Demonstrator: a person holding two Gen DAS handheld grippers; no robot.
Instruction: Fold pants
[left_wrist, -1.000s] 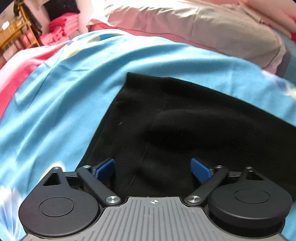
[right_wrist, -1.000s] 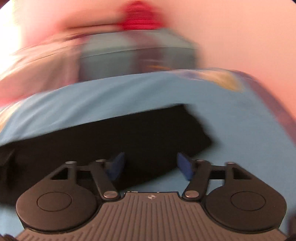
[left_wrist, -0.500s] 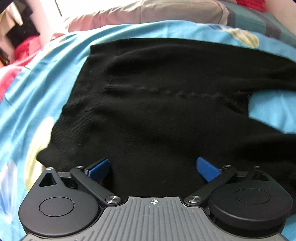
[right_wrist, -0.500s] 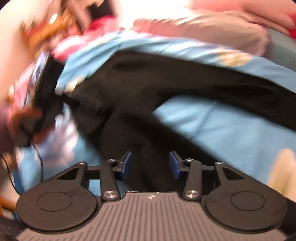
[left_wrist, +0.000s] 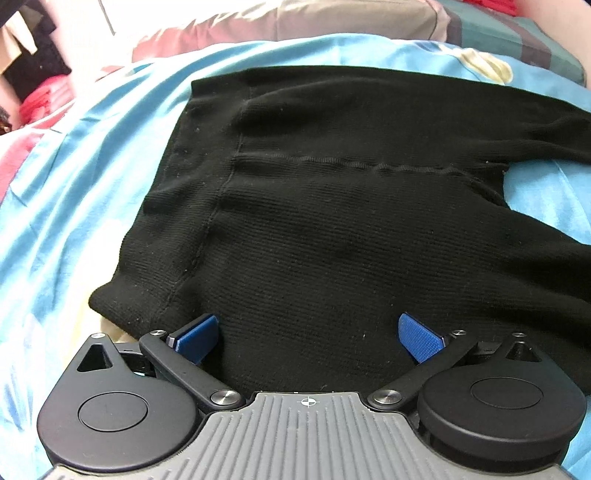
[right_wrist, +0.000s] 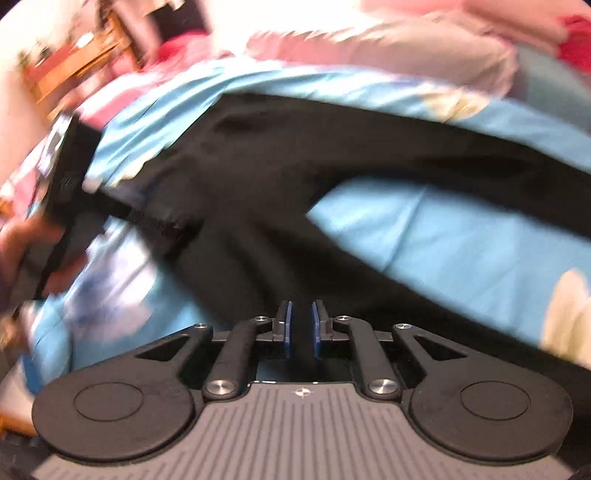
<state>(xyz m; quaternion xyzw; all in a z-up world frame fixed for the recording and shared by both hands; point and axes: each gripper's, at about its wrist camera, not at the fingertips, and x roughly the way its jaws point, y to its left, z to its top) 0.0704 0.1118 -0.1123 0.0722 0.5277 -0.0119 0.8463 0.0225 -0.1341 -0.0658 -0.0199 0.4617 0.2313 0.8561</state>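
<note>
Pants (left_wrist: 351, 221): black, fine ribbed knit with lint specks, spread flat on the bed's light-blue sheet (left_wrist: 74, 206). Waist end toward 9 o'clock in the left wrist view; a stitched seam runs across the seat, and the two legs fork toward 3 o'clock with a wedge of sheet between them. Sheet is smooth and glossy, with pale printed patches. Pillow (left_wrist: 351, 18) in grey-pink cloth at 12 o'clock.

Left hand-held gripper (left_wrist: 308, 338): blue textured pads wide apart, low over the waist area; contact with the cloth cannot be told, nothing between the pads.

Right hand-held gripper (right_wrist: 300, 330): pads nearly together, a narrow gap left; black pants (right_wrist: 295, 166) fabric shows in that gap, so it seems pinched on a leg. View blurred.

No legible writing.
</note>
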